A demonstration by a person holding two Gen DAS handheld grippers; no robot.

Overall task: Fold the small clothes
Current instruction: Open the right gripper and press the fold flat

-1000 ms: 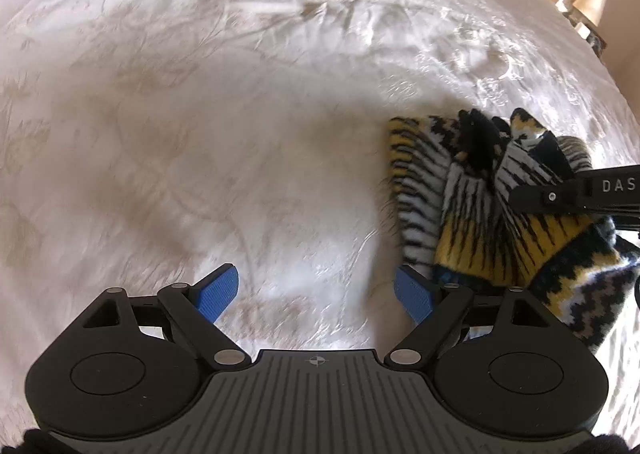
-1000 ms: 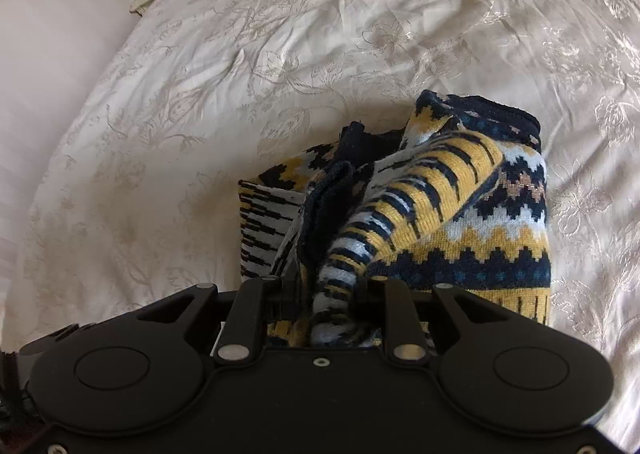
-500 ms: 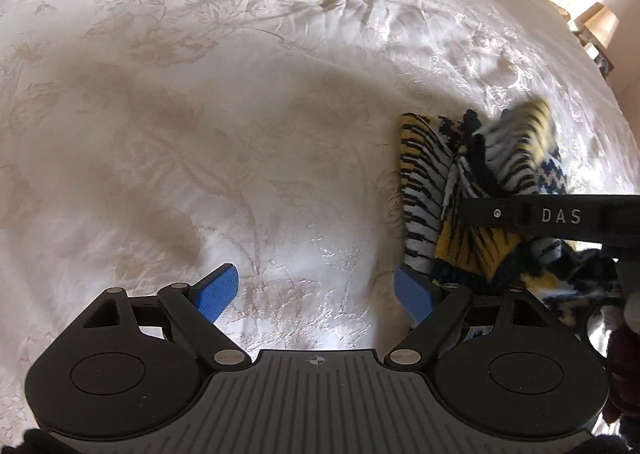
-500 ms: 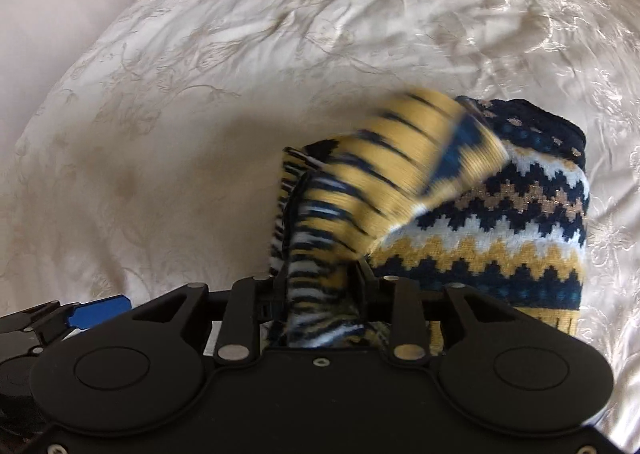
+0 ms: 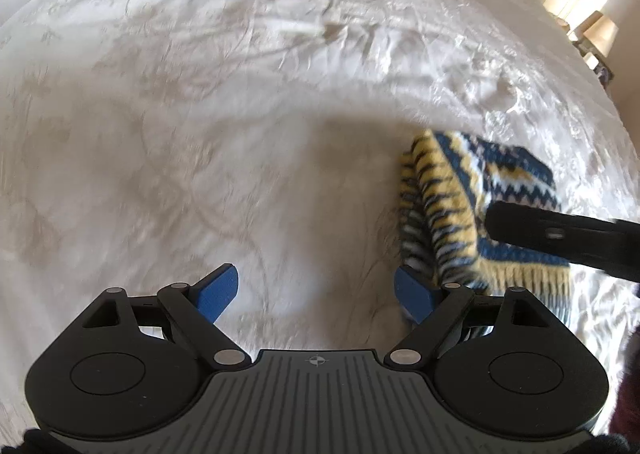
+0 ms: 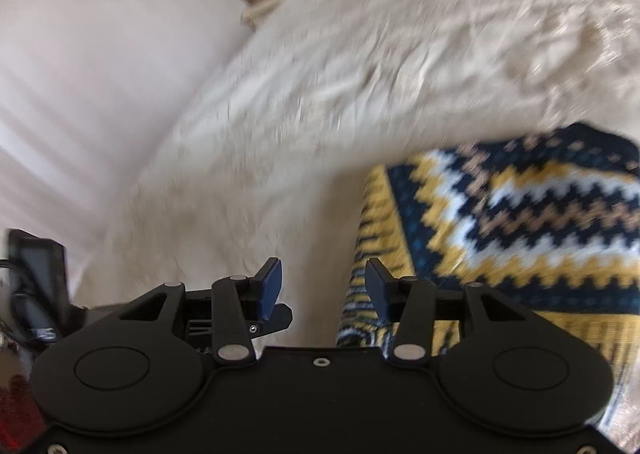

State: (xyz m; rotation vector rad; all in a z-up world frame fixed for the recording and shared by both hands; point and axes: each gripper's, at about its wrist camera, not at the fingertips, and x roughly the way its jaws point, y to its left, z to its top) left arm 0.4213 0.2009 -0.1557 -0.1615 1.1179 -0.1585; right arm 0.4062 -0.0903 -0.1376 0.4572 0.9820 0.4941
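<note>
Left gripper [image 5: 316, 294] hangs wide apart over bare bedspread [image 5: 200, 134], nothing between its pads. Right gripper [image 6: 323, 286] has just been opening, empty; the knit [image 6: 520, 214] lies folded just right of it.

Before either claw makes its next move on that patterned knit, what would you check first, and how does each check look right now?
1. Right claw free of the navy, yellow and white zigzag knit garment: ok. Its jaws have just been opening, with nothing between them.
2. Left claw open and empty: ok.
3. Garment resting on the cream embroidered bedspread: ok.
4. Fold lying flat and neat: cannot tell, both views are blurred.
5. Garment's edges lined up: cannot tell, the right claw's black finger covers part of it in the left view.
</note>
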